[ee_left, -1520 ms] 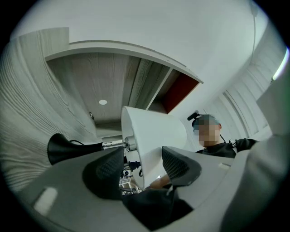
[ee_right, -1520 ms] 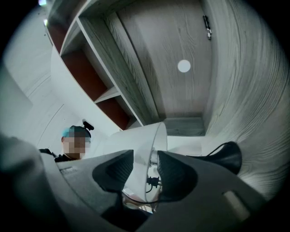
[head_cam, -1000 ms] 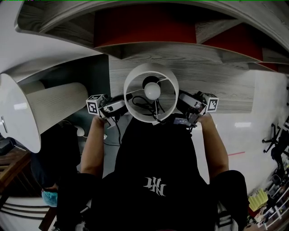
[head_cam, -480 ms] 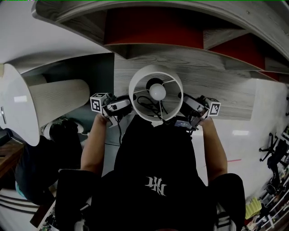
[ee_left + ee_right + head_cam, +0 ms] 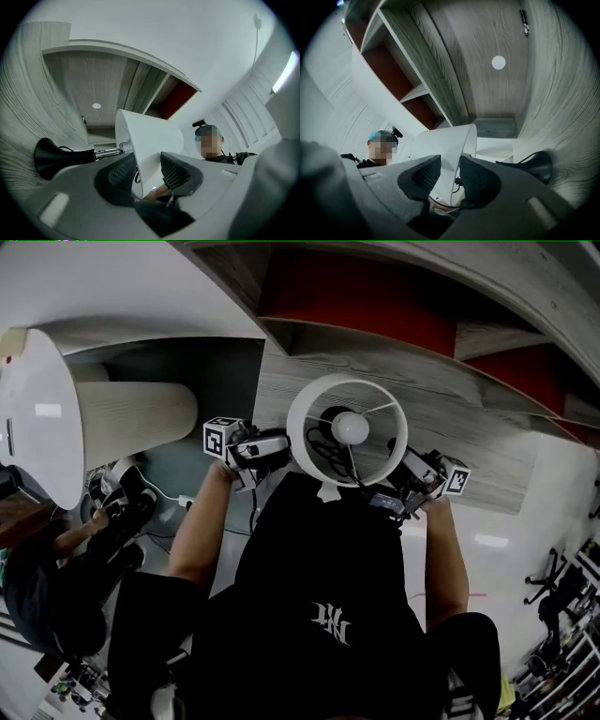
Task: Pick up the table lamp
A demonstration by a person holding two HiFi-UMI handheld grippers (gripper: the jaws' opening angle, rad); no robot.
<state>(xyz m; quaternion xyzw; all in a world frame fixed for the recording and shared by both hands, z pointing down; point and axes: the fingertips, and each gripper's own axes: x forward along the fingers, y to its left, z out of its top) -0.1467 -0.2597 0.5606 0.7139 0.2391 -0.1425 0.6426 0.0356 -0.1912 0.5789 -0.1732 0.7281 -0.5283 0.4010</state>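
The table lamp (image 5: 348, 430) is roughly upright at the near edge of the grey wood-grain tabletop (image 5: 469, 423). Its long axis runs from the black base (image 5: 49, 159) up the chrome stem to the bulb (image 5: 350, 427), and the open mouth of the white shade (image 5: 152, 136) faces up at the head camera. Whether the base touches the tabletop cannot be told. The left gripper (image 5: 281, 444) has just been closing its jaws, which pinch the shade's left wall between them. The right gripper (image 5: 405, 467) clamps the opposite wall, one jaw inside and one outside.
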